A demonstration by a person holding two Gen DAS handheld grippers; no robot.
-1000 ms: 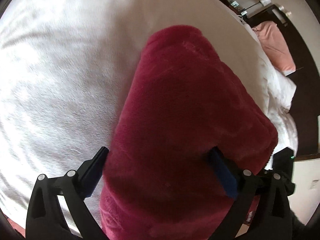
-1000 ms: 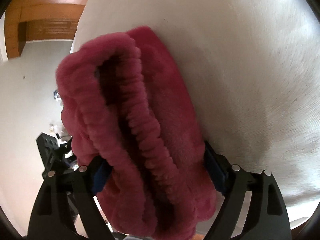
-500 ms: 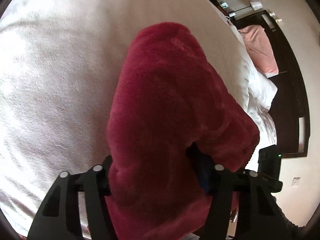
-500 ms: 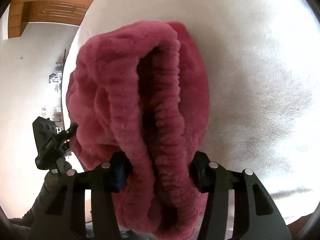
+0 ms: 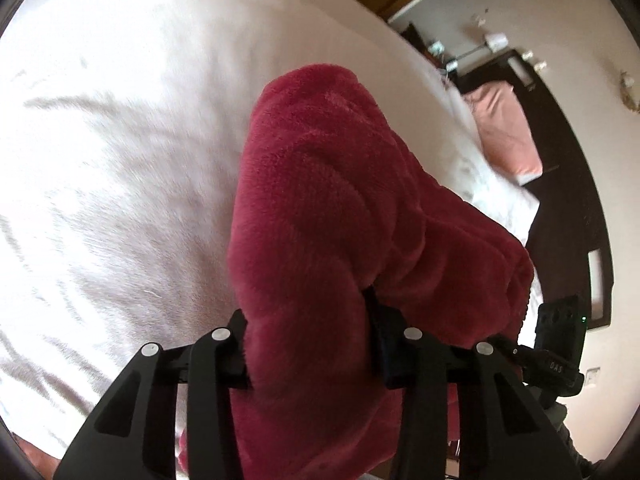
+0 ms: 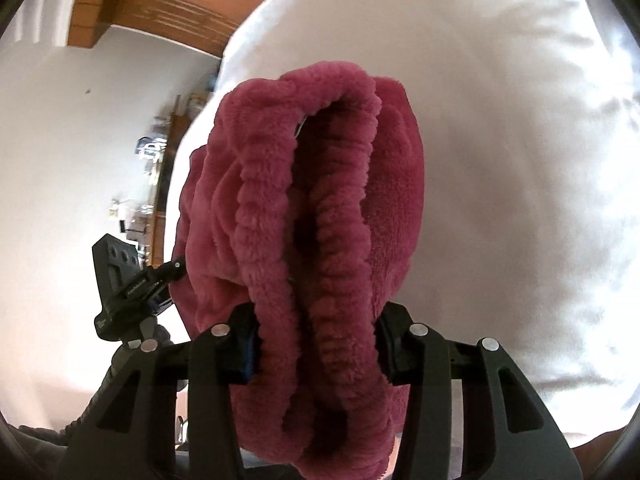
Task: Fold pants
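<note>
Both grippers rose, jaws narrowing since earlier | left gripper [image 5: 306, 344] closing, pinching fleece pants [image 5: 340, 208] | right gripper [image 6: 316, 344] closing on ribbed waistband [image 6: 320, 216] | pants lifted above white bed [image 5: 120, 140] | risk: thick pile slipping out, bundle sagging unevenly

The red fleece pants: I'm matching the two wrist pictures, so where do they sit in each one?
Left wrist: the red fleece pants fill the centre, clamped in the closing left tool.
Right wrist: the pants fill the centre, ribbed waistband facing the camera, clamped in the closing right tool.
Shared landmark: the white bedsheet.
</note>
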